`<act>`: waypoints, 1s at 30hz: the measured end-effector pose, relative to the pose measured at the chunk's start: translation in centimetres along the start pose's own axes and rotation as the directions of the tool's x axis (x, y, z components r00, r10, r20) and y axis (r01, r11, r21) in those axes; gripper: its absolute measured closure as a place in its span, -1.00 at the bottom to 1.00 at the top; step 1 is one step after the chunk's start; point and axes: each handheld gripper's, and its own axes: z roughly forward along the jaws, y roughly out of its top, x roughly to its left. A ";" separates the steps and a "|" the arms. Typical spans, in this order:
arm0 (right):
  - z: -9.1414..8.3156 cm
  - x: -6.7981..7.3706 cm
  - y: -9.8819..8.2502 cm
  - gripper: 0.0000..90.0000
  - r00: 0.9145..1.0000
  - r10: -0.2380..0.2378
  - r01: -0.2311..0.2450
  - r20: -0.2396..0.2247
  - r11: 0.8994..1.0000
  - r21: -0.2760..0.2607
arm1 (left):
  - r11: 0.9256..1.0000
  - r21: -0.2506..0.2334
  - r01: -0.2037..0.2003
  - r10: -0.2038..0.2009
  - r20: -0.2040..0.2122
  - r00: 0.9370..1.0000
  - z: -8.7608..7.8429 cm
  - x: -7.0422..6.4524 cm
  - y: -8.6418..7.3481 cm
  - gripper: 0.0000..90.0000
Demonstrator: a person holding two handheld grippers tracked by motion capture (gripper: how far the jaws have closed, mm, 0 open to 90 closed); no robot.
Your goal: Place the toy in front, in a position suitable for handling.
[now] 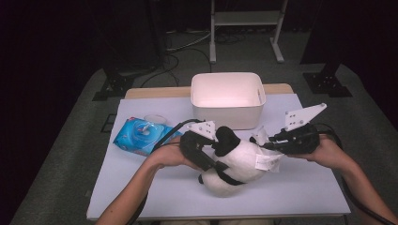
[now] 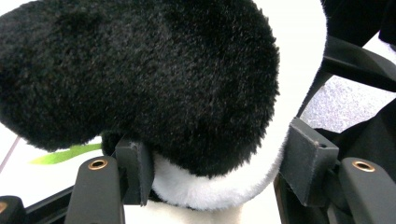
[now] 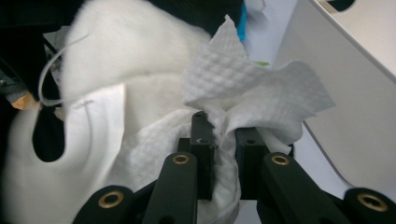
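Wiping a Plush Panda at the Counter

Holding a plush panda steady near the middle of the white counter, a person works on it with a claw in each hand. The left claw comes in from the toy's left; in the left gripper view its jaws stand about half open on either side of a black furry limb, and both pads touch the fur, so the toy is gripped. The right claw meets the panda from the right. In the right gripper view its jaws are nearly closed and pinch a crumpled white wipe, which presses against the toy's white body, just beside a sewn-in label.

Behind the panda stands a white bin, near the counter's far edge. A blue wipe pack lies to the left of the left claw, with its round lid flap open. Both forearms enter from the lower edge of the high view, one on each side of the toy.
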 end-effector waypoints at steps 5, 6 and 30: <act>-0.5 -0.1 -0.8 0.79 1.000 0.016 -0.017 0.006 1.000 0.005 | 1.000 0.007 -0.009 0.009 0.005 1.000 0.4 0.1 0.3 -0.20; -0.5 0.0 -0.8 0.78 1.000 0.009 -0.009 0.006 1.000 0.015 | 1.000 0.009 -0.015 0.015 0.006 1.000 0.4 0.1 0.4 -0.20; -1.1 1.8 0.9 0.79 0.998 -0.056 0.057 -0.039 0.998 0.019 | 0.999 0.033 -0.021 0.021 0.004 1.000 1.1 0.2 1.4 -0.20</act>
